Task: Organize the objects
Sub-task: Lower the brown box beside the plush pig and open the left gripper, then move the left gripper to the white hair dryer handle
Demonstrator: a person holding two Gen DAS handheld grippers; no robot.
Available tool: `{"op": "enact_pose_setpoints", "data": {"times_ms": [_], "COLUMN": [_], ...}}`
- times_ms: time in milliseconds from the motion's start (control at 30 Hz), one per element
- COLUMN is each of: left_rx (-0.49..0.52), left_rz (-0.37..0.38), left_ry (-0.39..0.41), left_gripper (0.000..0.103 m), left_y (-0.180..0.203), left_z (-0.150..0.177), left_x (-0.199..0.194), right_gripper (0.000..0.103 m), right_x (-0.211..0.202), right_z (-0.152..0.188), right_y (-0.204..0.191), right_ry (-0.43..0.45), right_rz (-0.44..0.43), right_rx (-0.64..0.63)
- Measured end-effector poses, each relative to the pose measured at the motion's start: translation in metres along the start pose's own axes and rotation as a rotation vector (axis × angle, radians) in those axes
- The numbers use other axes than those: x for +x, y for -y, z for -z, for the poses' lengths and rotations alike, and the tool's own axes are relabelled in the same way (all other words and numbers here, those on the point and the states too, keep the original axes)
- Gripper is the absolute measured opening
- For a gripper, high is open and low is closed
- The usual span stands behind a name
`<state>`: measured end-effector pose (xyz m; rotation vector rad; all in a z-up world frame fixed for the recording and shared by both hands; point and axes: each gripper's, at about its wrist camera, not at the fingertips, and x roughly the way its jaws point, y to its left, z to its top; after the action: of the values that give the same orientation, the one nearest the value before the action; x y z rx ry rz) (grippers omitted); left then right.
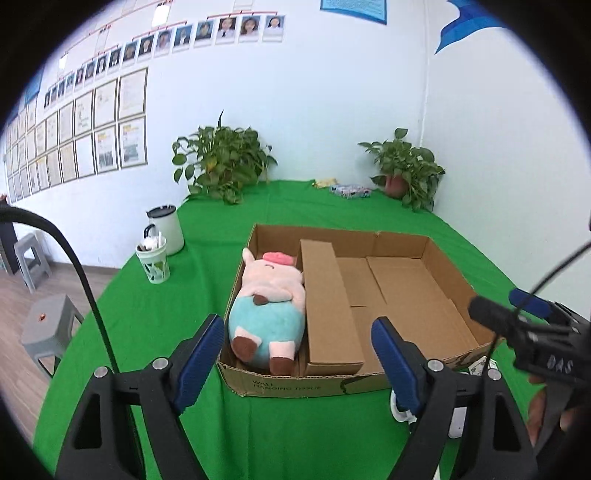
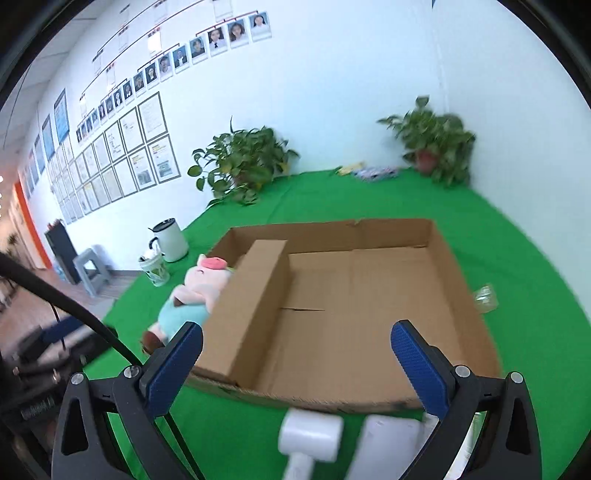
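The toy pig point(image 1: 267, 310) lies snug in the cardboard box point(image 1: 402, 236) beside the divider point(image 1: 328, 306). Left gripper point(image 1: 297, 360) and right gripper point(image 2: 297, 363) gape wide, holding nothing.

Pale wall point(image 1: 314, 110) hung with framed papers point(image 1: 92, 129) and portrait photos point(image 1: 207, 31); grey stools point(image 1: 44, 325) on wood floor point(image 1: 14, 295).

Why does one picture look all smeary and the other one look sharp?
Right wrist view: smeared by motion blur, worst on the white objects near the bottom and the right-hand plant. Left wrist view: sharp, the plush pig and cardboard box are crisp. Both views bend at the dark round edges.
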<state>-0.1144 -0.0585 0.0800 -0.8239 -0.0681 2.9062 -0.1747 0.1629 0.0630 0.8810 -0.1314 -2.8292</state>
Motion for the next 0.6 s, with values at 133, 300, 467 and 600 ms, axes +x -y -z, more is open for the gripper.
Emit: {"op": "enact_pose_setpoints", "data": {"times_ms": [133, 300, 467, 600], "left_rx": [0.0, 0.011, 0.021, 0.01], "left_rz": [0.01, -0.012, 0.003, 0.028], "left_ry": [0.015, 0.043, 0.063, 0.053], "left_gripper": [0.082, 0.082, 0.024, 0.003], "left_y": [0.013, 0.025, 0.031, 0.033], "left_z": [0.005, 0.021, 0.035, 0.045], "left_x": [-0.01, -0.031, -0.048, -0.054], "right_gripper": [0.103, 0.102, 0.045, 0.016], "right_x": [-0.042, -0.081, -0.099, -0.106], "right_z": [0.023, 0.056, 0.08, 0.096], "right_y": [0.008, 0.018, 0.015, 0.011], "right_ry": [0.025, 0.01, 0.033, 0.03], "right_rz": [0.07, 0.089, 0.092, 0.118], "right_rx": [0.012, -0.009, -0.035, -0.048]}}
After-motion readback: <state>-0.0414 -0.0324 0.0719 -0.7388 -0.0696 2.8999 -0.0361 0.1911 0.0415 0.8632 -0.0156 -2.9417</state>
